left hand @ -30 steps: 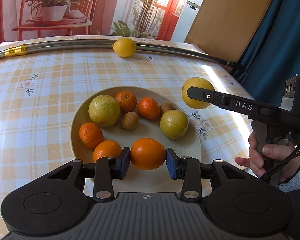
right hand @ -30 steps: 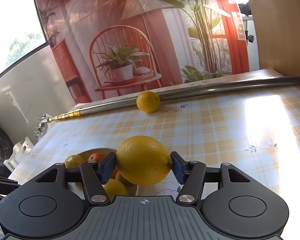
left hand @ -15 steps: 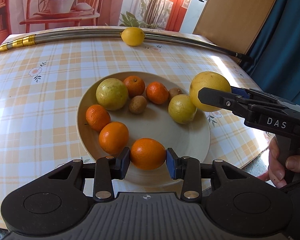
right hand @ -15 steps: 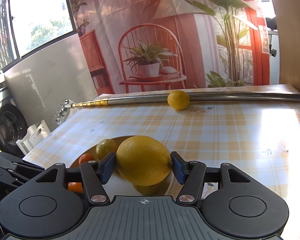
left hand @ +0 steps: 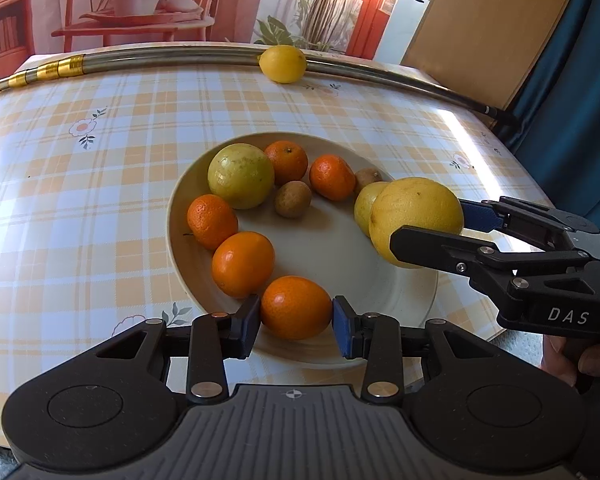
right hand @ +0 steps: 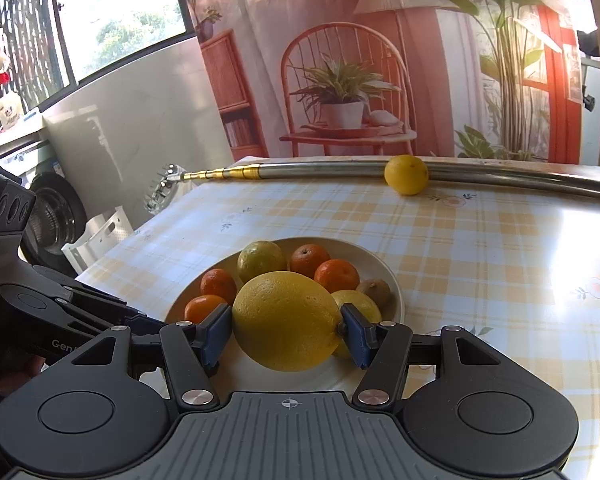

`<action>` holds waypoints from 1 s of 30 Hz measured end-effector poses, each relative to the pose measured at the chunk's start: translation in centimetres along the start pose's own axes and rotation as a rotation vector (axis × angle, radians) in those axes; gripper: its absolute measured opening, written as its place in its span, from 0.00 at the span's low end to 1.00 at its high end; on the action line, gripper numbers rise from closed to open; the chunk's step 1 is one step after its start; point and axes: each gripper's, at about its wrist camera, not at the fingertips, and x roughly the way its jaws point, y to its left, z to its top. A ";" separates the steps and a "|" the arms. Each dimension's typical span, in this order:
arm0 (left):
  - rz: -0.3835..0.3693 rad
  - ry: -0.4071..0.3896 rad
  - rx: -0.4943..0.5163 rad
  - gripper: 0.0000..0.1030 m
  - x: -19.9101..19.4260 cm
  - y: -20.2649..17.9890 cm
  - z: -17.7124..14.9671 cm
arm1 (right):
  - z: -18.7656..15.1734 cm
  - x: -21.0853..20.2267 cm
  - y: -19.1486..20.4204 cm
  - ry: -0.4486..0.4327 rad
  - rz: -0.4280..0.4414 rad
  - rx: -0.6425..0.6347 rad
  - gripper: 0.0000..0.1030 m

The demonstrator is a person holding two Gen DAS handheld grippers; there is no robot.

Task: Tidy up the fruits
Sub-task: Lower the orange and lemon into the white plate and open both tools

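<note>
My left gripper (left hand: pixel 295 328) is shut on an orange (left hand: pixel 296 306), held over the near rim of a cream plate (left hand: pixel 174 220). The plate holds several tangerines, a big greenish citrus (left hand: pixel 240 176), two small brown fruits and a lemon (left hand: pixel 364 204). My right gripper (left hand: pixel 432 226) comes in from the right, shut on a large yellow lemon (left hand: pixel 416 216) that hangs above the plate's right side. In the right wrist view this lemon (right hand: pixel 286 320) fills the jaws of the right gripper (right hand: pixel 286 334), in front of the plate (right hand: pixel 394 284). Another lemon (left hand: pixel 283 64) lies far back on the table.
A long metal pole (left hand: pixel 160 56) with gold bands lies along the table's far edge, and the far lemon (right hand: pixel 406 174) rests against it. A checked cloth (left hand: pixel 80 200) covers the table. A brown board (left hand: pixel 480 28) and blue curtain stand at the right. A hand (left hand: pixel 572 364) holds the right gripper.
My right gripper has swung left and carried the large lemon from beside the plate to above its right side. My left gripper has drawn back with the orange, toward the plate's near rim.
</note>
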 end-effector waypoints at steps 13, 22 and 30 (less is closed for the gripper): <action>0.016 -0.022 0.004 0.40 -0.2 -0.1 0.0 | -0.5 1.1 -0.1 0.065 0.026 0.014 0.54; 0.037 -0.072 0.025 0.39 -1.2 -0.7 0.0 | -0.9 1.6 -0.1 0.102 0.012 0.017 0.54; 0.067 -0.126 0.004 0.40 -2.0 -0.3 0.1 | -0.9 1.8 -0.1 0.121 -0.005 0.012 0.54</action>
